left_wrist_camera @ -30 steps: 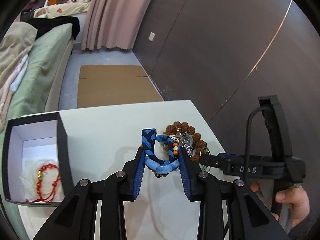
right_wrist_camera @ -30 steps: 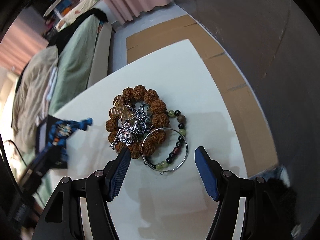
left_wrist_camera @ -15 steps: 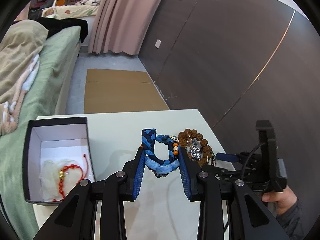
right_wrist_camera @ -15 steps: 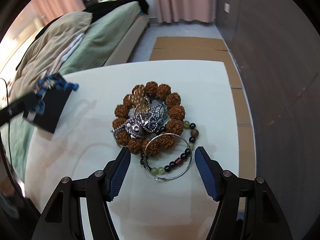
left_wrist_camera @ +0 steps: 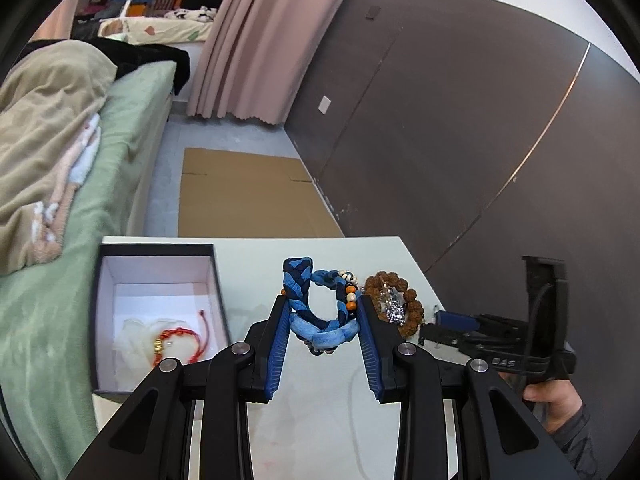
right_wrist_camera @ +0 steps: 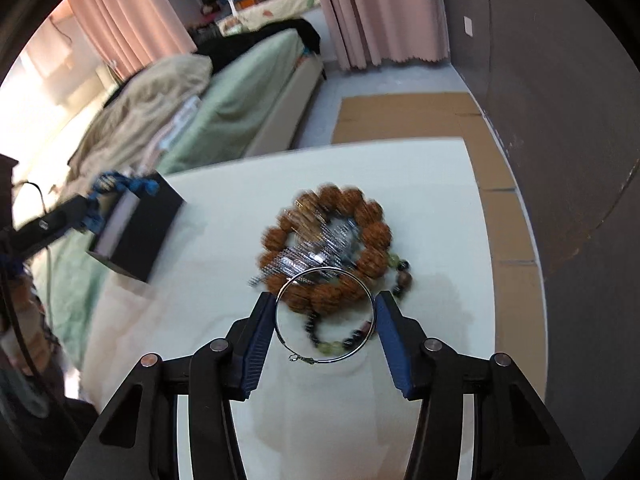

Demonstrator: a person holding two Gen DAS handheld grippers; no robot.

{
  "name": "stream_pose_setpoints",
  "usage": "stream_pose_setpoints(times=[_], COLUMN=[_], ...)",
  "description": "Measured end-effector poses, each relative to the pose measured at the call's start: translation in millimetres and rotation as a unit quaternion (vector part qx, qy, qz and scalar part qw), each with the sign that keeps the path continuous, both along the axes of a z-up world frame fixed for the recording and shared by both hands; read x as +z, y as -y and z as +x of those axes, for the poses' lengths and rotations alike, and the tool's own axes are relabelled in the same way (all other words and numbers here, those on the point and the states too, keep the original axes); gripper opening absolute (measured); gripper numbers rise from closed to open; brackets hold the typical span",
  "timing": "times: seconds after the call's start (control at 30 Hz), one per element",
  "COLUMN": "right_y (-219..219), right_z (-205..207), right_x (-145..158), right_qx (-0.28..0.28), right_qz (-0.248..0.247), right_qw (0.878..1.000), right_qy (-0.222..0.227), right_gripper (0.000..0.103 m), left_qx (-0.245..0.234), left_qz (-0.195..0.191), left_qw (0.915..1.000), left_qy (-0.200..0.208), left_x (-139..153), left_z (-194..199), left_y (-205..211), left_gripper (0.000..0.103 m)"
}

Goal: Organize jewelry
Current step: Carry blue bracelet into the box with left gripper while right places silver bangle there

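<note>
A white table [left_wrist_camera: 256, 264] stands close to a dark panelled wall [left_wrist_camera: 460, 128] with a small white switch plate [left_wrist_camera: 326, 105] on it. On the grey floor beyond the table lies a flattened sheet of cardboard [left_wrist_camera: 244, 200] — its far edge reaches toward pink curtains [left_wrist_camera: 260, 40] that hang to the floor. Along the other side runs a bed with a green sheet [left_wrist_camera: 120, 128]; a beige blanket [left_wrist_camera: 44, 120] is rumpled over it, and dark clothing [left_wrist_camera: 148, 54] sits heaped at the far end. Farther back — shelves and colourful clutter, too blurred to name.
</note>
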State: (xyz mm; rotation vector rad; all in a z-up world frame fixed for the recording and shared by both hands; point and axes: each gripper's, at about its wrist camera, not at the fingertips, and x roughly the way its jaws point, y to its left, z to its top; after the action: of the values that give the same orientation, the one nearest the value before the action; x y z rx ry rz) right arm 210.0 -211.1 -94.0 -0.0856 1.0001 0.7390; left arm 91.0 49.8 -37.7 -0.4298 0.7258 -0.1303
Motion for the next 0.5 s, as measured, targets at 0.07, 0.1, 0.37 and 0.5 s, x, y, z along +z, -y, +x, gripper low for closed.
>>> stream_pose_setpoints(times=[0.07,0.1,0.37,0.5], right_y=[-6,-9,-51,-65], right_z=[-7,-10,-31,-36], right_x=[11,16,35,38], right_qx=[0.004,0.006,0.02,0.017], right_qz=[0.013,0.018,0.039,0.049], right_qw=[1.0,1.0,0.999,0.998], right_qy=[0.011,0.014,0.03,0.021], right_gripper=[0.052,0.052,0.052,0.052], left_qx=[0.007,0.01,0.052,0.066], left_qz=[-0.002,-0.003,-0.012,-0.015], left_qw=[1.0,0.9999,0.9986,0.9977], left_qy=[0.004,0.005,0.008,0.004], left_x=[2,3,5,4], left_z=[-5,-6,-20,-23], left_y=[-6,-9,-43,-55], left_gripper=[0.035,0.035,0.035,0.035])
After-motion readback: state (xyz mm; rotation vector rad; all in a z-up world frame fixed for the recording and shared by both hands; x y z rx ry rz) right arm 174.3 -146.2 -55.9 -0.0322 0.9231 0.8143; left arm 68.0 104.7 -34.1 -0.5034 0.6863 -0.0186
